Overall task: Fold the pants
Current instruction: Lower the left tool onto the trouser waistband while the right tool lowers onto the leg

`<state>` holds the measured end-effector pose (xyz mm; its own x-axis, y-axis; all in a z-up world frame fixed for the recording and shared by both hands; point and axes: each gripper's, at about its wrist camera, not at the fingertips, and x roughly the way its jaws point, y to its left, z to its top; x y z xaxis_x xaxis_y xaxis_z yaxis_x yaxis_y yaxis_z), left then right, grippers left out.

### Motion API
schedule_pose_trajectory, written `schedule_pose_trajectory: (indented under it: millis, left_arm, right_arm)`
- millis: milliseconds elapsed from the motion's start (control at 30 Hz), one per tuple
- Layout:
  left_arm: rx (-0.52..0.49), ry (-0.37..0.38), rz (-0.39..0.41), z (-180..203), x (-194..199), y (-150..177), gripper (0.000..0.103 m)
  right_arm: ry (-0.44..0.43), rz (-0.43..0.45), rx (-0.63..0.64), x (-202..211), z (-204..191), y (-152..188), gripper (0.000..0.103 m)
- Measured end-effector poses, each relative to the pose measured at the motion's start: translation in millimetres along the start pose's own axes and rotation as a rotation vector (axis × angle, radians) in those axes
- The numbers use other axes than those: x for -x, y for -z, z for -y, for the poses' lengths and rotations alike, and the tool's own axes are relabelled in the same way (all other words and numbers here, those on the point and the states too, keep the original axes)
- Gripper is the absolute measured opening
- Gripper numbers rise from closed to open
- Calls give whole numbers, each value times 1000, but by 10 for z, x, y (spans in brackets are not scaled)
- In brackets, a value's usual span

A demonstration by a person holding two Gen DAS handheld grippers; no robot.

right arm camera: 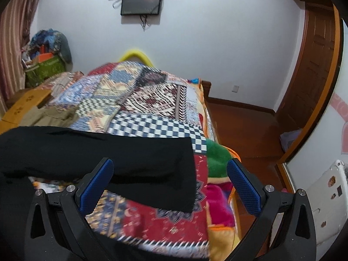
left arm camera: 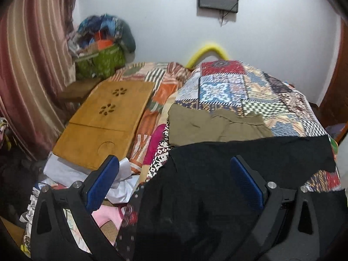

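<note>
left hand-held gripper spread | black pants between its fingers

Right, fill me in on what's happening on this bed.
A person holds a gripper in each hand over black pants spread on the patchwork quilt. The left gripper and right gripper are both open and hold nothing; the right one is near the leg ends. Olive pants lie folded beyond. No fold shows on the black pair yet.

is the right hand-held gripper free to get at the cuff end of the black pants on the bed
Probably yes: the right hand-held gripper is open, and the black pants cuff lies flat on the patchwork quilt with nothing between.
</note>
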<state>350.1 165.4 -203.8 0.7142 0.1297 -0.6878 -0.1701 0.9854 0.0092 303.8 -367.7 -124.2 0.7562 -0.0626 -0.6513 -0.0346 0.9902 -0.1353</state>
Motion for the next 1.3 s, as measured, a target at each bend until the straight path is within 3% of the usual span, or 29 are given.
schedule_pose_trajectory:
  millis: [167,467,533,633,833,967,1067,1167,1200,1300]
  left_arm:
    - [13,-24,-80,-101,-503,-179,103]
    - [79,22,-291,-134,-1304,-155,102]
    - [88,19,-337,-137,-1452,-141,93]
    - [91,19,-393,-139,-1624,-114,88]
    - [111,67,-460,-117,-1843,-14,78]
    - [119,83,-472,-102,-1929,34,74]
    - [142,118,-480,-122,-1967,67,63]
    - [146,140,-482,-113,-1969,75,43]
    - [144,139,-479,-97,-1969,64,39]
    - [122,129,-458,-68,-1927,39,28]
  right_arm:
    - [43,-35,25,-325,117,-28,103]
    - [-14,-163,-45,-867,368,37,103]
    - [-32,-189,-66,-981,416,45,102]
    - [-44,-206,-61,-1119,415,28,98]
    - [-90,-229,-72,-1443,363,-78,82]
    - [-61,-259,-57,-1659,295,-81,71]
    - [-74,-288,-66,-1783,273,-46,56]
    - [-108,-289,-103,-1831,269,-35,44]
    - [-110,-281,-103,-1821,263,-36,33]
    - [-137,-276,-101,-1795,242,-45,20]
